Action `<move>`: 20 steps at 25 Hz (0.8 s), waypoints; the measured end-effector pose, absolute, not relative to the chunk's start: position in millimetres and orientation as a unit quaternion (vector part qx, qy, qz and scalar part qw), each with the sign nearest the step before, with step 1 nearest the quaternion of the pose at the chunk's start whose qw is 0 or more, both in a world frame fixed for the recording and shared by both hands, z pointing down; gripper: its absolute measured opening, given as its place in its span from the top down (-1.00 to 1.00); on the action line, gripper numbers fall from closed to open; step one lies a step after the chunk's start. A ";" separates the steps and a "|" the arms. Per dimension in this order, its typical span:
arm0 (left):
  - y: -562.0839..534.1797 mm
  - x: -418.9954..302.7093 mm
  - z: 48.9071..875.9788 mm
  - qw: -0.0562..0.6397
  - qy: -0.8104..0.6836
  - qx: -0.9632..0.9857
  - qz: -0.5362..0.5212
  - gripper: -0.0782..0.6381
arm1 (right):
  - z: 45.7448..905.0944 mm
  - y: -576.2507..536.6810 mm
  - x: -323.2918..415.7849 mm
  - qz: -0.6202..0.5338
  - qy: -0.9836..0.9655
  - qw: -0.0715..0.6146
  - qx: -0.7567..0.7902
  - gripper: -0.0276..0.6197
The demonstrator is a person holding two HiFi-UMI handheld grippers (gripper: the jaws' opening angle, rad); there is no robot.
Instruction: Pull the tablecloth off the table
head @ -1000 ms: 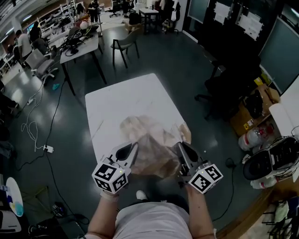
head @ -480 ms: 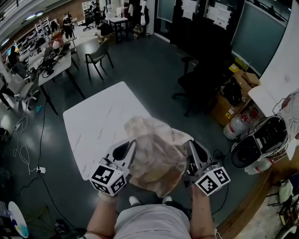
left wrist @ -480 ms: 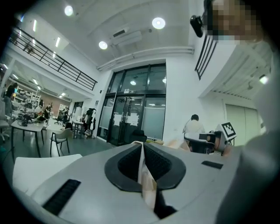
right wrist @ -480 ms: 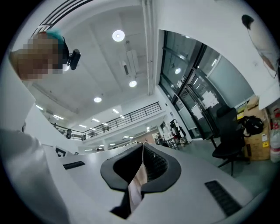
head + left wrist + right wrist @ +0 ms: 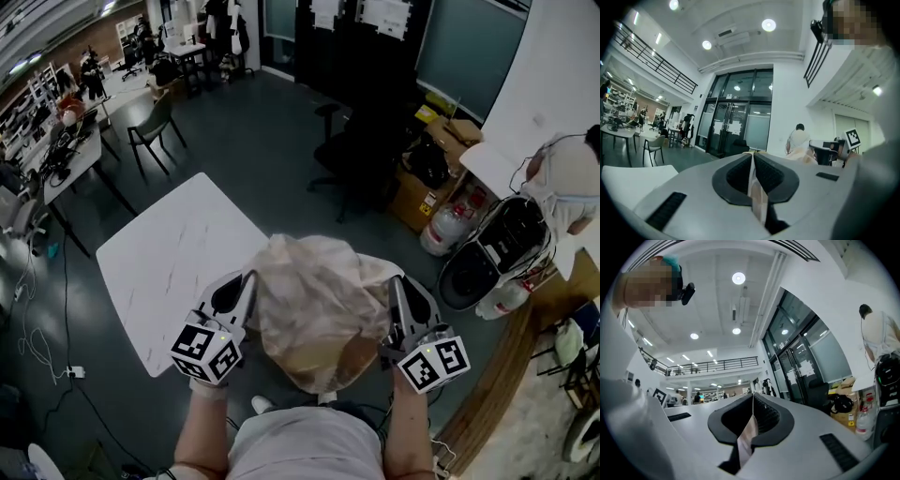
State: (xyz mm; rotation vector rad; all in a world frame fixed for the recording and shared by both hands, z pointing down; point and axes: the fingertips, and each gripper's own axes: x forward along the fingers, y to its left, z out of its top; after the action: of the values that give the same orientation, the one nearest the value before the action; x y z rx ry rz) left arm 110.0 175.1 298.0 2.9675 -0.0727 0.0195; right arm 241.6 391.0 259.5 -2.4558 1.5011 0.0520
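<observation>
Tablecloth (image 5: 319, 300) is now hanging bunched between your left tongs (image 5: 249, 281) and right tongs (image 5: 394, 283), both clamping its edge. It is no longer lying on the desk (image 5: 169, 262) at nine o'clock, so the pull looks finished. Cardboard box (image 5: 410, 202) at two o'clock is holding something dark, unidentifiable.

The tablecloth (image 5: 319, 305) is a thin beige sheet, crumpled into a loose hanging bundle. One edge is pinched in the left gripper (image 5: 247, 284) and another in the right gripper (image 5: 394, 291). The table (image 5: 169, 267) is white with faint veining, its top uncovered, and stands to the left of the bundle.
</observation>
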 end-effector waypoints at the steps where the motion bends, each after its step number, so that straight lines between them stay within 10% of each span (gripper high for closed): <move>1: 180.0 114.2 298.1 0.086 -0.021 0.996 0.007 0.73 | 259.9 397.9 244.3 0.019 0.510 0.124 -0.851 0.83; 20: 195.4 148.2 302.5 0.084 -0.011 0.996 0.017 0.73 | 270.3 441.6 284.7 0.006 0.438 0.059 -0.897 0.83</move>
State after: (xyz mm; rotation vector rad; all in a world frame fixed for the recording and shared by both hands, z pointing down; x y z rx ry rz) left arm 148.2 195.4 302.5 2.9729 -0.0319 0.0497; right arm 284.7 441.6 270.3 -2.7171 1.3268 0.0189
